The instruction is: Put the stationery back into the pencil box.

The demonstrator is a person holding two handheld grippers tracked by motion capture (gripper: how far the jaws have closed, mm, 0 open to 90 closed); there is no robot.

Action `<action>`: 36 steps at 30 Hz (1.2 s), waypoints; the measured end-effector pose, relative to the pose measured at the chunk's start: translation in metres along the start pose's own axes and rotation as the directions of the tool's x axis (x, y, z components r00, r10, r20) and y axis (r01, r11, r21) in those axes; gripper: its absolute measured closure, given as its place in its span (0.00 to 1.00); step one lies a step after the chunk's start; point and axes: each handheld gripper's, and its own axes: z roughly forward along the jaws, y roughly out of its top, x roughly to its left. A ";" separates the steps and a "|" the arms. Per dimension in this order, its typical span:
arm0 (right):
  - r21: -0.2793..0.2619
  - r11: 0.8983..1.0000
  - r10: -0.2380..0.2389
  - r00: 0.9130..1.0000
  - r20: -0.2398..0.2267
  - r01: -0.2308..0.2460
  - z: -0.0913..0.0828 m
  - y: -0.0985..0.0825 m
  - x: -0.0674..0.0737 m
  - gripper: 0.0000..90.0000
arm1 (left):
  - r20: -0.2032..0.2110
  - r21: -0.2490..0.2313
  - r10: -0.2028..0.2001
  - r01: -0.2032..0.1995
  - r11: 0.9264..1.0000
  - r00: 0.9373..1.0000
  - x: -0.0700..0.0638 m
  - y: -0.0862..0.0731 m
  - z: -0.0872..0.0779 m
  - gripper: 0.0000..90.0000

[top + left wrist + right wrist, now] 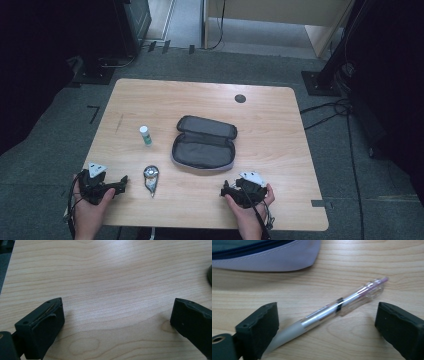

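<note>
Right tongs [327, 322] stand released, their two black jaws spread wide with a pen [329, 310] lying flat on the surface [280, 125] between them; neither jaw presses on it, though the grey grip end passes close under the left jaw. From the high view these tongs [231, 191] sit near the front edge, right of centre, pointing along that edge toward the left. The pen lies at a slant across the gap, so the jaws would probably close on it obliquely; squaring the wrist to the barrel looks wise before any squeeze. It is slim, smooth and round, and likely to roll or pivot if one jaw meets it first.

Just beyond the pen lies an open pencil case [204, 145], its pale rim [274, 262] near the barrel but apart from it. The case gapes toward the camera near the middle of the surface, which suggests it is meant to receive the loose items. Its near wall is the one thing close enough to catch a jaw during a lift.

Left tongs [120, 184], near the front left corner, are likewise released and empty, resting over bare wood [112, 290]. Between the two hands, a correction tape dispenser [150, 177] lies close to the front edge, and a small glue stick [145, 135] stands upright left of the case. Both are well clear of the pen.
</note>
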 end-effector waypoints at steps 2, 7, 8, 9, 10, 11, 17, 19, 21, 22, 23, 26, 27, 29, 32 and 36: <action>-0.007 1.000 -0.024 0.999 0.030 0.025 0.000 -0.002 0.005 0.11 | 0.000 0.000 0.000 0.000 1.000 1.000 0.000 0.000 0.000 0.00; -0.034 0.999 -0.008 0.999 0.042 0.009 -0.003 -0.002 0.001 0.30 | 0.000 0.000 0.000 0.000 1.000 1.000 0.000 0.000 0.000 0.00; -0.039 0.999 -0.009 0.999 0.044 0.010 -0.003 -0.002 -0.001 0.34 | 0.000 0.000 0.000 0.000 1.000 1.000 0.000 0.000 0.000 0.00; -0.040 0.999 -0.011 0.999 0.044 0.013 -0.003 -0.001 -0.004 0.39 | 0.000 0.000 0.000 0.000 1.000 1.000 0.000 0.000 0.000 0.00; -0.047 0.999 -0.011 0.999 0.042 0.013 -0.003 -0.001 -0.008 0.45 | 0.000 0.000 0.000 0.000 1.000 1.000 0.000 0.000 0.000 0.00; -0.053 0.999 -0.010 0.999 0.041 0.012 -0.003 0.000 -0.011 0.48 | 0.000 0.000 0.000 0.000 1.000 1.000 0.000 0.000 0.000 0.00; -0.059 0.998 0.011 1.000 0.017 -0.010 -0.004 0.003 -0.033 0.68 | 0.000 0.000 0.000 0.000 1.000 1.000 0.000 0.000 0.000 0.00; -0.057 0.998 0.019 1.000 0.002 -0.019 -0.005 0.004 -0.038 0.72 | 0.000 0.000 0.000 0.000 1.000 1.000 0.000 0.000 0.000 0.00; -0.057 0.998 0.018 0.999 -0.029 -0.020 -0.005 0.006 -0.045 0.75 | 0.000 0.000 0.000 0.000 1.000 1.000 0.000 0.000 0.000 0.00; -0.057 0.998 0.026 0.999 -0.040 -0.028 -0.005 0.006 -0.047 0.78 | 0.000 0.000 0.000 0.000 1.000 1.000 0.000 0.000 0.000 0.00; -0.061 0.998 0.023 0.999 -0.038 -0.025 -0.005 0.007 -0.048 0.80 | 0.000 0.000 0.000 0.000 1.000 1.000 0.000 0.000 0.000 0.00; -0.069 0.997 0.023 0.999 -0.041 -0.026 -0.007 0.009 -0.055 0.84 | 0.000 0.000 0.000 0.000 1.000 1.000 0.000 0.000 0.000 0.00; -0.071 0.997 0.019 0.999 -0.037 -0.021 -0.007 0.010 -0.057 0.85 | 0.000 0.000 0.000 0.000 1.000 1.000 0.000 0.000 0.000 0.00; -0.077 0.997 0.012 1.000 -0.004 -0.012 -0.007 0.012 -0.061 0.91 | 0.000 0.000 0.000 0.000 1.000 1.000 0.000 0.000 0.000 0.00; -0.072 0.997 0.008 1.000 -0.011 -0.009 -0.008 0.015 -0.071 0.91 | 0.000 0.000 0.000 0.000 1.000 1.000 0.000 0.000 0.000 0.00; -0.071 0.997 -0.009 0.999 -0.035 0.006 -0.010 0.011 -0.075 0.84 | 0.000 0.000 0.000 0.000 1.000 1.000 0.000 0.000 0.000 0.00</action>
